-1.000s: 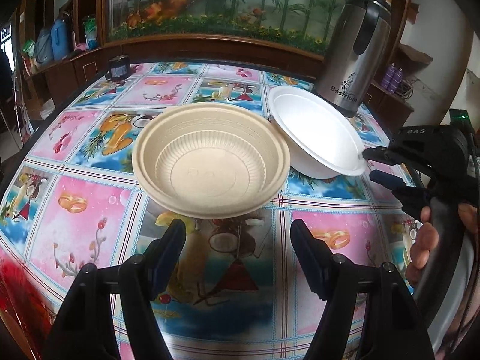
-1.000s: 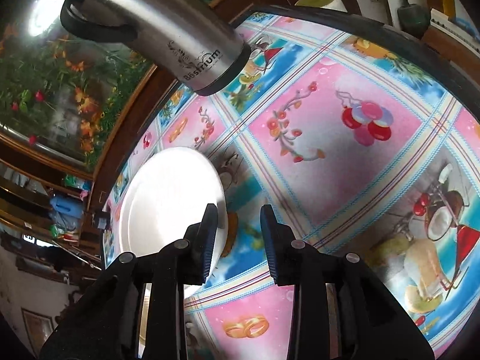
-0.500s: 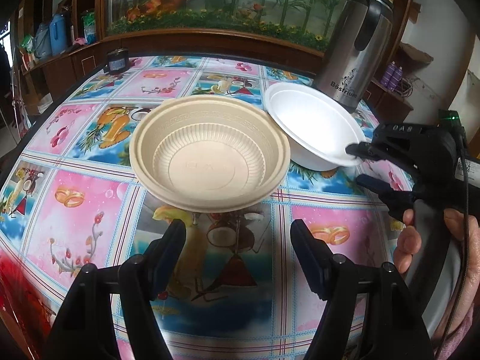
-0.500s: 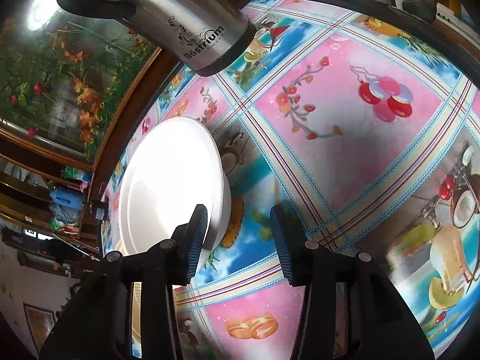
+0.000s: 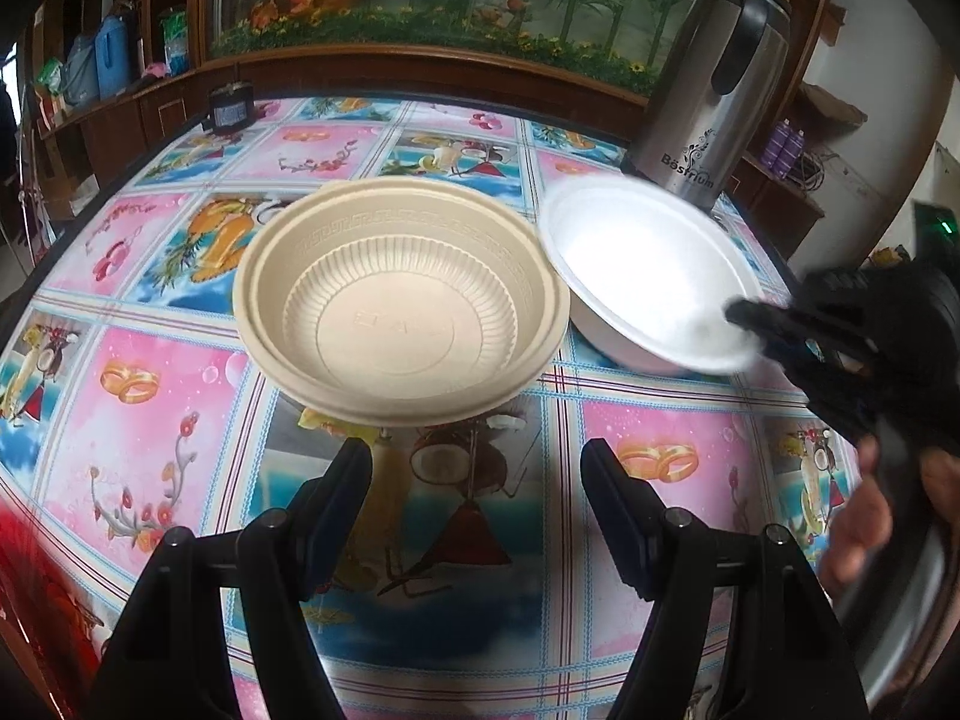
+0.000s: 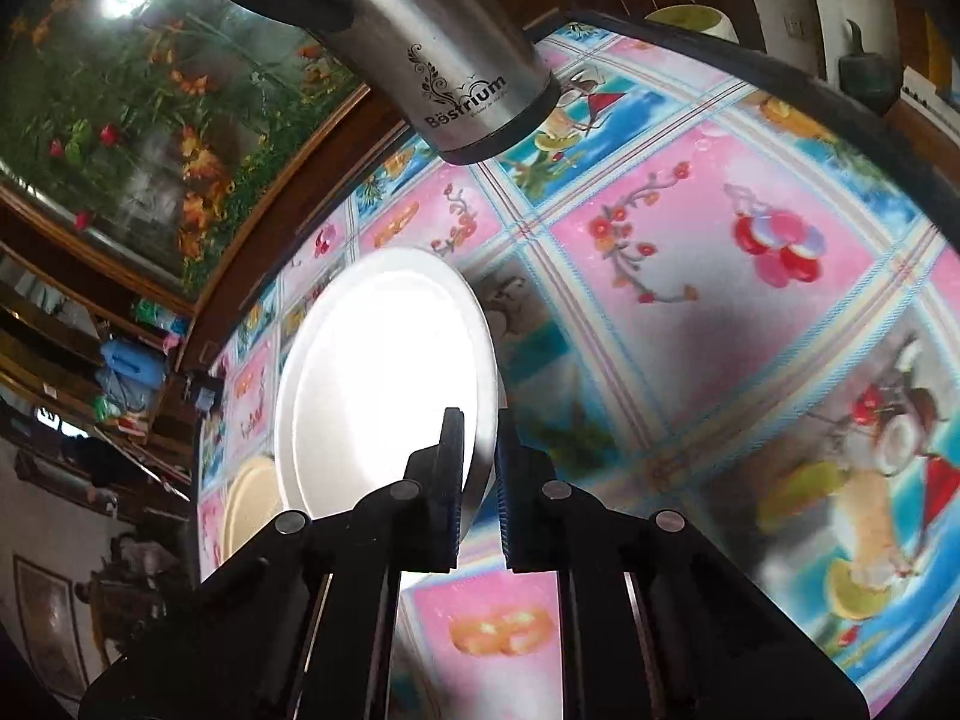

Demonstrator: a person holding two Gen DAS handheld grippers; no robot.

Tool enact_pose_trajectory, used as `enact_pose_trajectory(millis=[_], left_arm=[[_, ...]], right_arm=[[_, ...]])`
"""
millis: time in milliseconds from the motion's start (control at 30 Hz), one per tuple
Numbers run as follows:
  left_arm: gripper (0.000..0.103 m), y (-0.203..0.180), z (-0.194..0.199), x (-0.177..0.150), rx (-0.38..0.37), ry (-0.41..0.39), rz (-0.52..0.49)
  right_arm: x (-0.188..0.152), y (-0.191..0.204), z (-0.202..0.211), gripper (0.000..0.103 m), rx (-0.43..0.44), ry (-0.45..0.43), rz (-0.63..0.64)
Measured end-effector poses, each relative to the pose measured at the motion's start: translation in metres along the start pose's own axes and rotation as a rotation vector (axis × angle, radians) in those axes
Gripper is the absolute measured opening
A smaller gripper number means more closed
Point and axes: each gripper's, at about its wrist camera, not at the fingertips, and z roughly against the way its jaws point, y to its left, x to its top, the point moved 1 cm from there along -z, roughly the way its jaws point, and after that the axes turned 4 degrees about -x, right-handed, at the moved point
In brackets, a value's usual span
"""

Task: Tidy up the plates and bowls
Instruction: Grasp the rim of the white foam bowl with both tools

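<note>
The table (image 5: pixel 150 372) leaves me open cloth along its near edge and toward its right edge, but the steel kettle (image 6: pixel 420 60) stands close behind the white bowl (image 6: pixel 384 378) near the far right corner, and the tan bowl (image 5: pixel 399 312) sits mid-table just beside the white one, so any careless swing risks knocking one of them. My right gripper (image 6: pixel 480 468) has just been closing and now pinches only the white bowl's thin near rim, a hold that could buckle or slip and drop it. My left gripper (image 5: pixel 474 504) hangs spread and empty over the near cloth.
</note>
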Motion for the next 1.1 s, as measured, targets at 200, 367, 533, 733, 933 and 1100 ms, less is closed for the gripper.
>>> enact_pose_trajectory(millis=[200, 367, 533, 733, 933, 1100], left_arm=[[0.072, 0.003, 0.000, 0.001, -0.064, 0.022, 0.031], [0.072, -0.001, -0.004, 0.002, -0.142, 0.076, 0.023], [0.073, -0.009, -0.005, 0.002, -0.164, 0.094, -0.013], [0.073, -0.008, 0.002, 0.003, -0.142, 0.072, -0.032], [0.073, -0.016, -0.009, -0.001, -0.193, 0.157, -0.074], [0.072, -0.006, -0.025, -0.003, -0.315, 0.264, 0.005]], right_arm=[[-0.015, -0.036, 0.044, 0.009, -0.013, -0.007, 0.077], [-0.039, -0.052, 0.075, 0.008, -0.002, -0.004, 0.152], [-0.058, -0.048, 0.089, 0.009, 0.057, 0.000, 0.205], [-0.068, -0.050, 0.092, 0.009, 0.112, -0.028, 0.225], [-0.075, -0.056, 0.070, 0.009, 0.150, 0.012, 0.201], [-0.072, -0.070, 0.064, 0.009, 0.212, 0.047, 0.118]])
